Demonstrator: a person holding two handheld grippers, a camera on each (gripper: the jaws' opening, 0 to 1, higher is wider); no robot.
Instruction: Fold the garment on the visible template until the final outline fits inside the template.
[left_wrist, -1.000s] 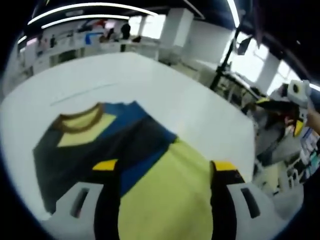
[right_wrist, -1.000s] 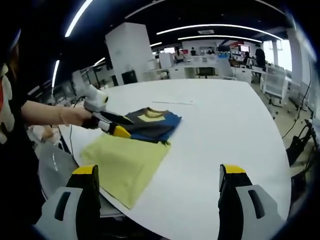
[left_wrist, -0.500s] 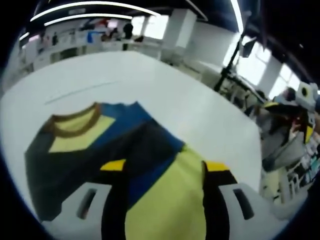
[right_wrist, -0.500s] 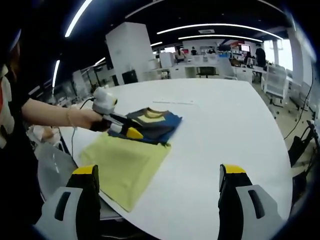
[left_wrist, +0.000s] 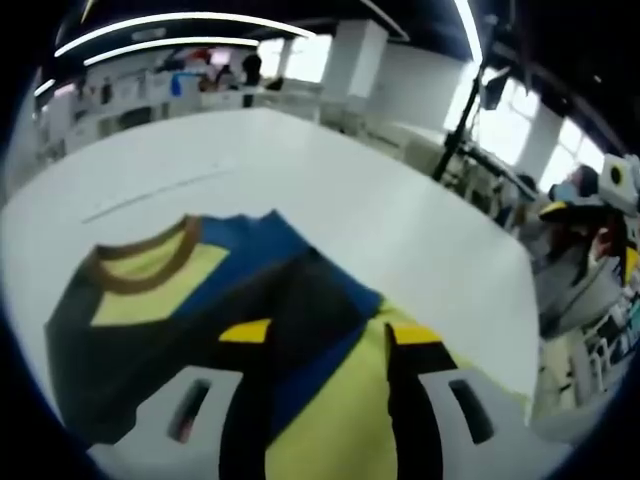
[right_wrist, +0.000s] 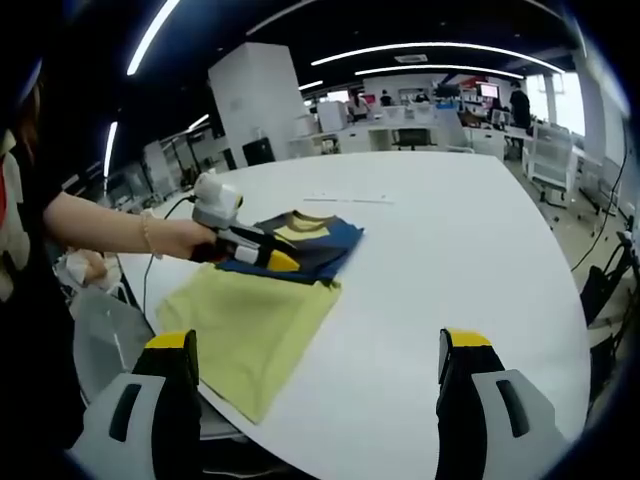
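The garment (left_wrist: 190, 300) lies flat on the white table (left_wrist: 330, 190). It is dark with blue panels, a yellow chest patch and a brown collar (left_wrist: 140, 255). Its near edge meets a flat yellow-green sheet (right_wrist: 250, 330) that reaches the table's front edge. My left gripper (left_wrist: 330, 333) hovers low over that seam, open, with the blue and dark hem between its yellow-tipped jaws. In the right gripper view a hand holds the left gripper (right_wrist: 268, 260) over the garment (right_wrist: 310, 240). My right gripper (right_wrist: 318, 342) stands wide open above the table's near edge, holding nothing.
A person's bare forearm (right_wrist: 110, 225) reaches in from the left. A thin line (right_wrist: 345, 200) lies on the table beyond the garment. A dark stand (left_wrist: 455, 150) rises past the table's edge. Desks and chairs stand far behind.
The left gripper has crept forward over the garment's near edge, and its jaws have drawn closer together. The right gripper has stayed put and open.
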